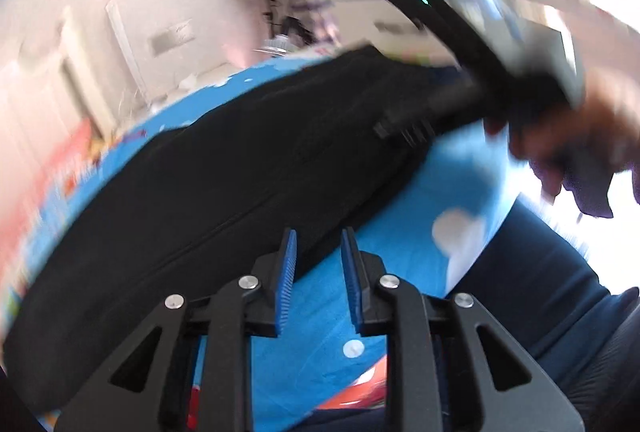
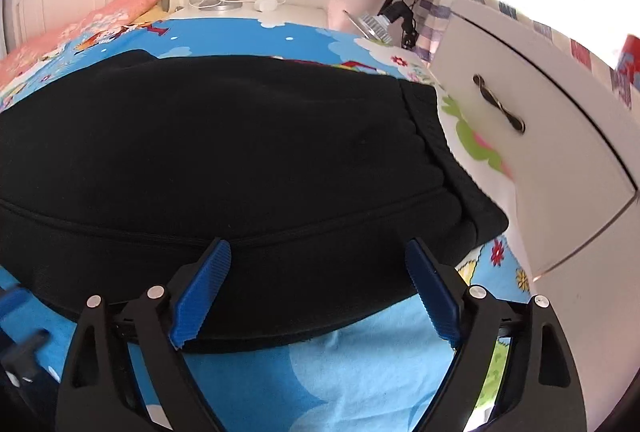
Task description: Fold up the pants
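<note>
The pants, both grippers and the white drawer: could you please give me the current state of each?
black pants: lying flat on the blue bedsheet, ungripped.
left gripper: open narrowly, empty.
right gripper: open wide, empty.
white drawer: closed.

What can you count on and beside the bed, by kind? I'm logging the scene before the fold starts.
Black pants: 1
Blue cartoon bedsheet: 1
Pink pillow: 1
White drawer cabinet: 1
Tools: 2, left, right
Total: 6
</note>
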